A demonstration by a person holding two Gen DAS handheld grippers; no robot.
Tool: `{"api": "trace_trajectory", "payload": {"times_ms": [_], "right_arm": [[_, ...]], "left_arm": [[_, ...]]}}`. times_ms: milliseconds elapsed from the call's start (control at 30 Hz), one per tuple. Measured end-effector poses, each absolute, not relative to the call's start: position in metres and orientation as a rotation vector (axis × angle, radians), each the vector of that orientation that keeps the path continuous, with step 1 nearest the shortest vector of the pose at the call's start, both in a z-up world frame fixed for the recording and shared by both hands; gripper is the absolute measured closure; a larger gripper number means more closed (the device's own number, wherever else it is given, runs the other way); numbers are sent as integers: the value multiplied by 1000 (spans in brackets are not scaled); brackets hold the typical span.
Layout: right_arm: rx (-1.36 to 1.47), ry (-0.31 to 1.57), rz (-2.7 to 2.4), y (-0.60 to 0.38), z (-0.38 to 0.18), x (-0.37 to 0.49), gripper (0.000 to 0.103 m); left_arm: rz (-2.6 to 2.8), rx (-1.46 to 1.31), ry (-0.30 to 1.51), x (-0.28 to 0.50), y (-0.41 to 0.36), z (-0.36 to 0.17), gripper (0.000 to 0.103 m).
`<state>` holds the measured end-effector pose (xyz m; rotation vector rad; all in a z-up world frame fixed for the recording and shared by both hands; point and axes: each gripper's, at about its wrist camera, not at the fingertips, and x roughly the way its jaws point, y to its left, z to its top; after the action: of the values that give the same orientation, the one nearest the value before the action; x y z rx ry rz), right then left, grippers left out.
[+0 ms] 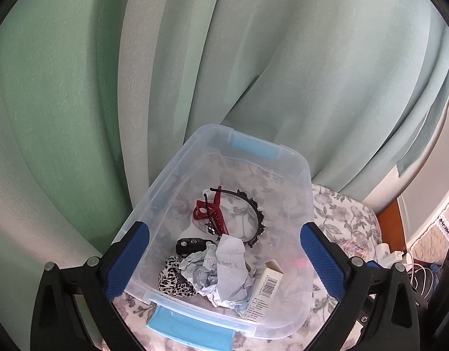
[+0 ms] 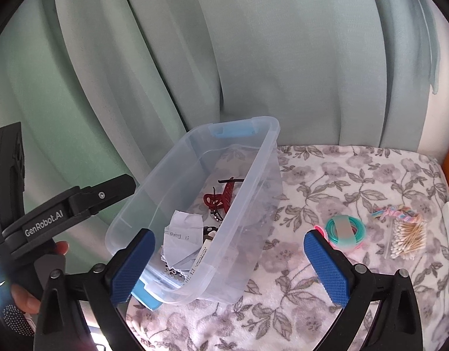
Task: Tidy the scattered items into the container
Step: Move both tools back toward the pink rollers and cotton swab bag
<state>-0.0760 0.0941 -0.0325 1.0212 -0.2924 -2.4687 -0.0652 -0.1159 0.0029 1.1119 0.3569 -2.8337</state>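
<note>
Tidying looks partly done, judging from what lies inside the clear plastic storage box with blue latches (image 1: pixel 307 175) and what lies outside it. The box stands on the white blanket with a grey flower print (image 2: pixel 326 175), close against the pale green curtain (image 1: pixel 107 87), probably so that its open top faces both hands.

Inside it lie a dark red plastic claw clip (image 1: pixel 208 213), a thin black headband with small ornaments (image 1: pixel 255 213), a small black device (image 1: pixel 188 245), a black-and-white spotted scrunchie (image 1: pixel 172 278), a crumpled sheet of pale paper with handwriting (image 1: pixel 221 275) and a small white carton with a barcode (image 1: pixel 267 285). They are heaped at the near end, which suggests they were dropped from this side.

The left gripper (image 1: pixel 224 263) hangs over the near end of the box with its blue pads wide apart and nothing between them. The right gripper (image 2: pixel 230 263) is also spread wide and empty; it hangs over the near right corner of the box.

Still outside on the blanket, to the right of the box, are a bundle of teal and pink hair rings (image 2: pixel 345 229), a clear bag of cotton swabs (image 2: pixel 405 241) and a pastel twisted hair tie (image 2: pixel 395 213). I judge the right gripper is better placed to fetch these, because they lie on its side.
</note>
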Motion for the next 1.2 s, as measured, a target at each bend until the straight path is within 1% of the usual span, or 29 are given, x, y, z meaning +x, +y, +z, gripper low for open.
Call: {"api": "trace_trajectory", "payload": {"times_ms": [367, 633, 933, 1200], "right_arm": [[989, -358, -2516, 125, -30, -63, 0], [962, -409, -2566, 155, -26, -51, 0], [929, -492, -2617, 196, -23, -38, 0], [919, -557, -2667, 230, -28, -27, 0]], "left_arm": [[-2831, 1097, 229, -56, -88, 16, 0], [-2878, 1063, 189, -47, -60, 29, 0], [-2984, 1117, 169, -39, -17, 31, 0], [-3015, 1130, 59, -34, 24, 27, 0]]}}
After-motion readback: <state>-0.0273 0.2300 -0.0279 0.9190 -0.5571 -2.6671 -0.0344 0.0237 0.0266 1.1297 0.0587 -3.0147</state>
